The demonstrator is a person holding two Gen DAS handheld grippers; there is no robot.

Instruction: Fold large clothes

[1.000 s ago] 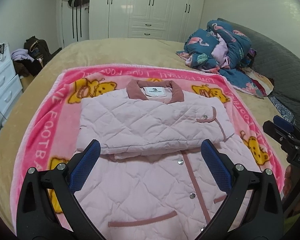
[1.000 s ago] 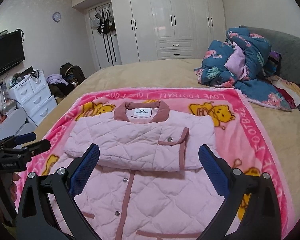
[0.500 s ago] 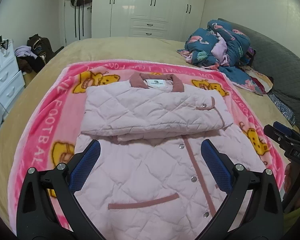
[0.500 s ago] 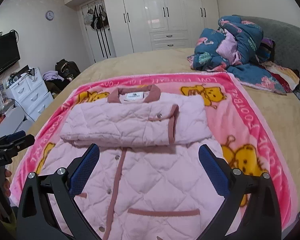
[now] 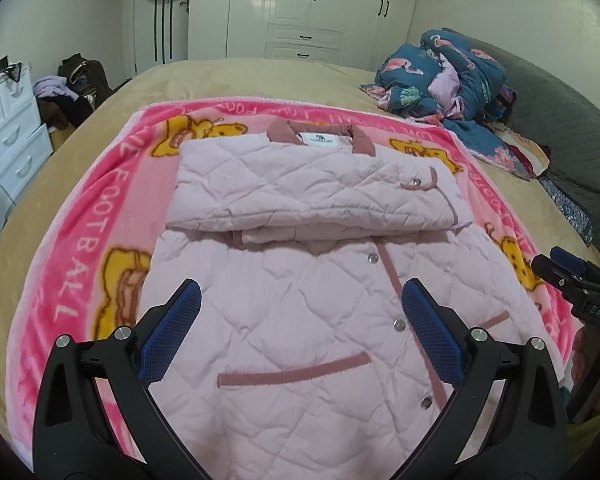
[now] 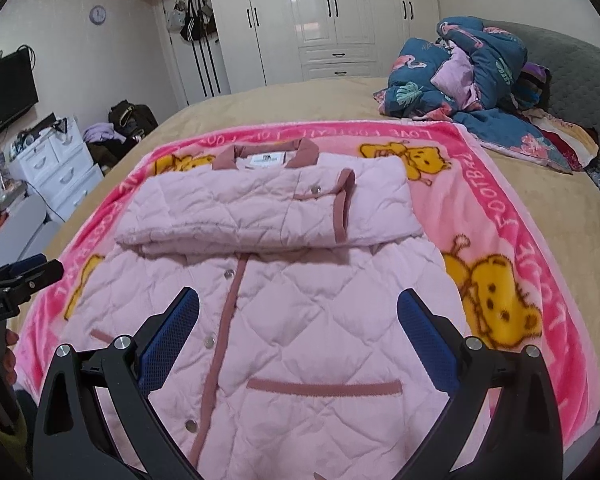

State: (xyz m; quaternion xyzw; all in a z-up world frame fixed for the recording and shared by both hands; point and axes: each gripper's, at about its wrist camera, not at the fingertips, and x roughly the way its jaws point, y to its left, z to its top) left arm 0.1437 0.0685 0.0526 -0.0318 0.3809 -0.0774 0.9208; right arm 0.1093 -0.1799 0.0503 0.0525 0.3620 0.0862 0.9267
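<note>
Your left gripper spread wide, empty, above the pink quilted jacket, your right gripper likewise wide over its lower front, sleeves folded across the chest, jacket on the pink blanket.

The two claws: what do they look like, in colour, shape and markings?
Both match. The left claw and the right claw have black plastic arms that spread in a V, silver bolt heads, and blue textured pads inside each finger. White lettering marks the side of the right claw's body; I cannot read all of it.
</note>
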